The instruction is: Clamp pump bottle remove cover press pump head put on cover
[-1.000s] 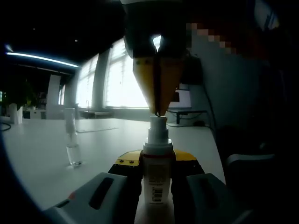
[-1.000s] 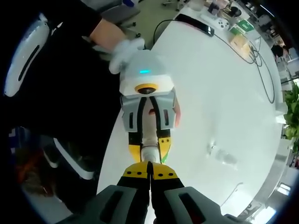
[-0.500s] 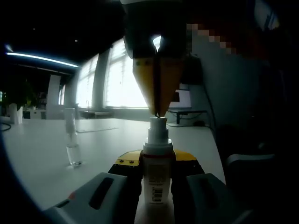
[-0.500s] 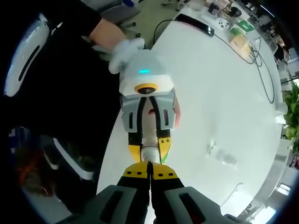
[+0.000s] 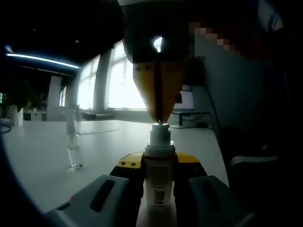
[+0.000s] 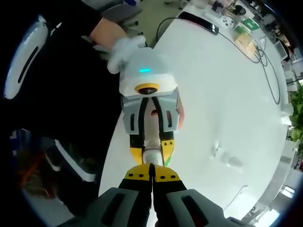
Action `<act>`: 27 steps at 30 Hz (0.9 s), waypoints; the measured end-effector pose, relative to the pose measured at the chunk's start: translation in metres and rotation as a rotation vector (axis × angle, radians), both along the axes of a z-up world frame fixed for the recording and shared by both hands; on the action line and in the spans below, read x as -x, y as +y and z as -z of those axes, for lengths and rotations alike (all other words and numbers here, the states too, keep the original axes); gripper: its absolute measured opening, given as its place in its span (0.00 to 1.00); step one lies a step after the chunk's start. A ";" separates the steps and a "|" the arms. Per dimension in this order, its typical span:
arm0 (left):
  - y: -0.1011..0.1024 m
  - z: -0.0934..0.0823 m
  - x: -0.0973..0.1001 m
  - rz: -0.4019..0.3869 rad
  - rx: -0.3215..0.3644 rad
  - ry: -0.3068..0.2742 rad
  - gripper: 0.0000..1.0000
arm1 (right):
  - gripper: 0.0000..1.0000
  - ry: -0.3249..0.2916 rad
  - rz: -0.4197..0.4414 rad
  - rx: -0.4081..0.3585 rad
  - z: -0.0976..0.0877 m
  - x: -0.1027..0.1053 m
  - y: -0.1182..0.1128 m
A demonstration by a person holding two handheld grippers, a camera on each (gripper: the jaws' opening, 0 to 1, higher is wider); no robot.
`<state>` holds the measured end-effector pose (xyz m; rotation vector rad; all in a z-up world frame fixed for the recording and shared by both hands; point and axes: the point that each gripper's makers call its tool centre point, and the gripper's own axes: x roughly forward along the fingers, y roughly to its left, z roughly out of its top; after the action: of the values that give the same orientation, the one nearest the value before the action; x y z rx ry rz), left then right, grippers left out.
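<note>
A white pump bottle (image 5: 158, 182) with a barcode label stands upright between the jaws of my left gripper (image 5: 158, 163), which is shut on its body. My right gripper (image 5: 160, 120) comes down from above, yellow jaws shut, tips resting on the pump head (image 5: 159, 136). Looking down in the right gripper view, my right gripper (image 6: 152, 173) meets the pump head (image 6: 151, 155), and the left gripper (image 6: 151, 150) clamps the bottle (image 6: 151, 135). The clear cover (image 5: 73, 144) stands apart on the white table (image 5: 38, 156); in the right gripper view the cover (image 6: 228, 158) sits to the right.
A gloved hand (image 6: 120, 47) holds the left gripper at the table edge. Cables (image 6: 265, 52), a dark flat device (image 6: 199, 21) and small boxes (image 6: 246, 28) lie at the table's (image 6: 213, 94) far end. A plant (image 6: 296, 113) stands beyond. Bright windows (image 5: 118, 80) back the scene.
My right gripper has moved down a little and the pump head has sunk slightly under it. The bottle and the cover have stayed where they were.
</note>
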<state>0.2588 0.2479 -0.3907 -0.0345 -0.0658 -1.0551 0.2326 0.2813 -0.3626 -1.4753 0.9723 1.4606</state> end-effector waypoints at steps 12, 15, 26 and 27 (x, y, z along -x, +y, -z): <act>-0.001 0.000 0.001 0.002 0.000 0.000 0.14 | 0.00 -0.012 0.002 -0.024 -0.006 0.000 0.000; 0.000 0.000 0.001 0.002 0.001 0.001 0.14 | 0.00 -0.009 0.000 -0.011 -0.006 0.000 0.000; 0.000 0.000 0.001 0.003 0.001 0.001 0.14 | 0.00 -0.002 0.016 -0.026 -0.006 0.000 0.000; 0.000 0.000 0.001 0.003 0.001 0.001 0.14 | 0.00 -0.001 0.019 -0.027 -0.006 0.000 0.000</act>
<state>0.2580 0.2475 -0.3906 -0.0361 -0.0654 -1.0578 0.2329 0.2812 -0.3566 -1.4439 0.9593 1.4539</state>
